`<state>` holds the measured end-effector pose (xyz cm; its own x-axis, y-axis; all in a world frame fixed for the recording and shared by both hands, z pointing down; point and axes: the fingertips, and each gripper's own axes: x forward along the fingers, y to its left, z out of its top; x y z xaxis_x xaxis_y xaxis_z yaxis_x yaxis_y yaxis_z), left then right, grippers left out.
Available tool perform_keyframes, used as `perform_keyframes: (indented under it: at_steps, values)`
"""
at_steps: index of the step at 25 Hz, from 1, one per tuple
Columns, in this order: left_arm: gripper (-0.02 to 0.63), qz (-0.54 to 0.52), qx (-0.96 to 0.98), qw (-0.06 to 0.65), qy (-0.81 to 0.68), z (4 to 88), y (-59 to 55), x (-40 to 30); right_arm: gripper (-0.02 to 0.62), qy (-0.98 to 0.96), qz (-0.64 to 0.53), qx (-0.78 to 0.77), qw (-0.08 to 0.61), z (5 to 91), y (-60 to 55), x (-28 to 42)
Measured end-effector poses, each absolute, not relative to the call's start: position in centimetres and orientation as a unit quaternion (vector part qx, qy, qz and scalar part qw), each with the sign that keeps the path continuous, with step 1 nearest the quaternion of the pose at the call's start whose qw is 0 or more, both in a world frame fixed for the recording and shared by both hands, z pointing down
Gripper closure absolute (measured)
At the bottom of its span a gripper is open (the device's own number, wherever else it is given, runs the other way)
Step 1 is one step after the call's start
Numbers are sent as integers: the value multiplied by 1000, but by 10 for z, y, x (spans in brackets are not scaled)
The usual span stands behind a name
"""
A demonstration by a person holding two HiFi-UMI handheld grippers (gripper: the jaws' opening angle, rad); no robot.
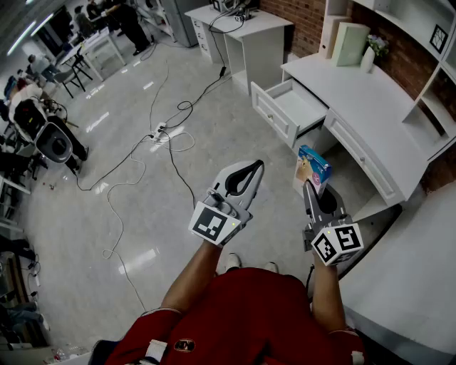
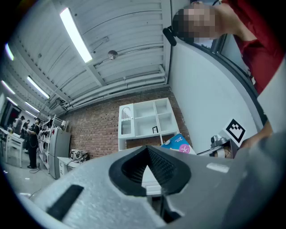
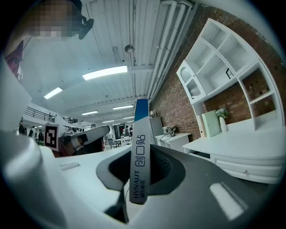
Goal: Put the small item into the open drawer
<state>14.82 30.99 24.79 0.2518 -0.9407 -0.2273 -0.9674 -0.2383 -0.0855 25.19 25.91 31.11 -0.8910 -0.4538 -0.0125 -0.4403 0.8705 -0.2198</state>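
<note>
A lab hall; brick wall [image 1: 308, 21], floor cables [image 1: 173, 135], workbenches [image 1: 96, 41], white desk [image 1: 370, 107].

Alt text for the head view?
Seen from above, the right gripper holds a small blue box in its fingers, short of the open drawer of a white desk. The left gripper is shut and empty.

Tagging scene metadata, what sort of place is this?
Probably a robotics or data-collection lab with a mock home corner: a white desk with an open drawer and shelving against a brick wall, power cables trailing over a polished floor, and people at workbenches in the background.
</note>
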Motion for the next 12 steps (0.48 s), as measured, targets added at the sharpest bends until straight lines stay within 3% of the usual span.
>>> perform_keyframes:
  at_steps: [12]
  values:
    - [606, 52, -780, 100, 615, 257, 298, 169, 525, 968, -128, -213, 45, 323, 250, 267]
